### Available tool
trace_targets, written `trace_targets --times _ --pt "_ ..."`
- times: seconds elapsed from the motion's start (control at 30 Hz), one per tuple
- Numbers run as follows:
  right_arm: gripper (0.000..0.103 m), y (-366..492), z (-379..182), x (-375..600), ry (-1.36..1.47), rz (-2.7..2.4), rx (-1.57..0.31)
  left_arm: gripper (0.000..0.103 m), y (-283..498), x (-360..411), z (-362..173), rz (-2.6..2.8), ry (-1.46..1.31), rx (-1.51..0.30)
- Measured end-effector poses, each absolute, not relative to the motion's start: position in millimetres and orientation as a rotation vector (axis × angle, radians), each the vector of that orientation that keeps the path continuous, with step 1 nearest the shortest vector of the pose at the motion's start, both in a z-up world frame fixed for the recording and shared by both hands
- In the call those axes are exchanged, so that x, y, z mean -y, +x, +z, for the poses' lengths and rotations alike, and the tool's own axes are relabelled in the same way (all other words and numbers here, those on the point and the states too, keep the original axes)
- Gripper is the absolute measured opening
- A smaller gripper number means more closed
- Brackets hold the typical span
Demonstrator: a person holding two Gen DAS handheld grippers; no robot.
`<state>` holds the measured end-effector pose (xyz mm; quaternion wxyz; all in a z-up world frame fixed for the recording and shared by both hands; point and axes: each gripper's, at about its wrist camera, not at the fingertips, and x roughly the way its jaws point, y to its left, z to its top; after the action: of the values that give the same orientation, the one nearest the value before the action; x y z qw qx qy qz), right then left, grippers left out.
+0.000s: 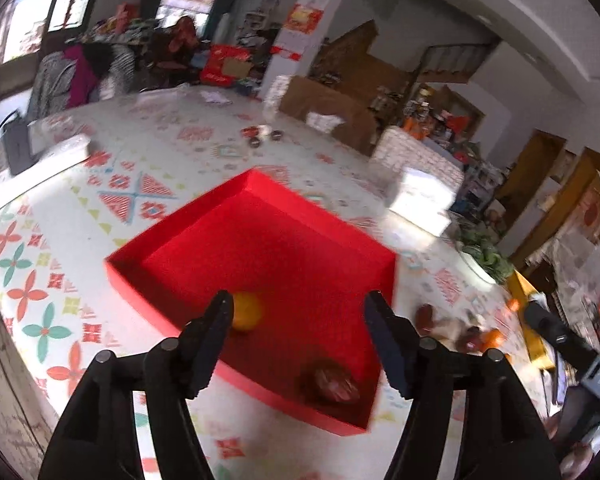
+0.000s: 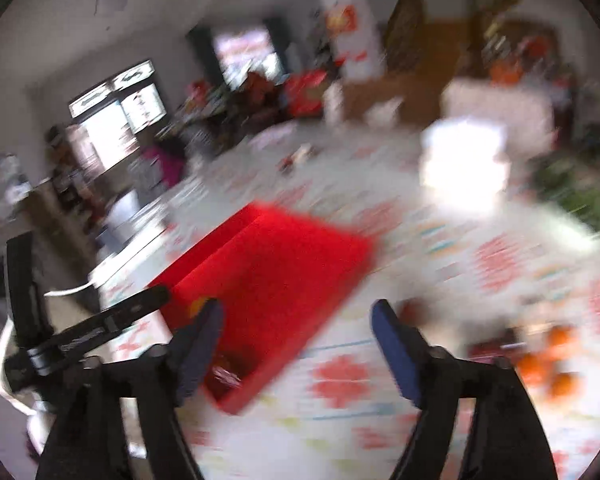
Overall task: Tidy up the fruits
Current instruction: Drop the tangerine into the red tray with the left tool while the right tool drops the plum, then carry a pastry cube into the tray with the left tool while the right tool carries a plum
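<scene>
A shallow red box sits on the patterned table; it also shows in the blurred right wrist view. Inside lie an orange fruit near the left wall and a dark red fruit in the near right corner. My left gripper is open and empty above the near side of the box. My right gripper is open and empty, right of the box over the tablecloth. Loose red fruits and oranges lie on the table to the right of the box.
The table wears a white cloth with red and teal patterns. White boxes stand at the far right, small dark items at the far middle, a grey device at far left. The other gripper's handle shows right.
</scene>
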<state>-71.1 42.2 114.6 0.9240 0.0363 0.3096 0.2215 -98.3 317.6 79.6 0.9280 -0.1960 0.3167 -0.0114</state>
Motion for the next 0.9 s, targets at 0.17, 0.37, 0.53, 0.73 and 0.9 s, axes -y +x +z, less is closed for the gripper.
trace_targets --times 0.17,0.37,0.53,0.73,0.9 --pt "0.103 -83 103 49 0.126 0.272 -0.731 0.071 -97 -277 82 -0.105 -0.354 -0.664" --pt "0.071 -90 44 93 0.202 0.299 -0.916 0.071 -87 -218 70 -0.214 -0.296 -0.733" --pt "0.066 -84 18 67 0.150 0.354 -0.956 0.071 -79 -177 58 -0.260 -0.218 -0.789" --pt "0.040 -84 12 55 0.077 0.348 -0.936 0.071 -57 -140 40 -0.249 -0.106 -0.832" --pt "0.031 -85 9 61 0.101 0.360 -0.923 0.071 -32 -120 23 -0.226 -0.050 -0.875"
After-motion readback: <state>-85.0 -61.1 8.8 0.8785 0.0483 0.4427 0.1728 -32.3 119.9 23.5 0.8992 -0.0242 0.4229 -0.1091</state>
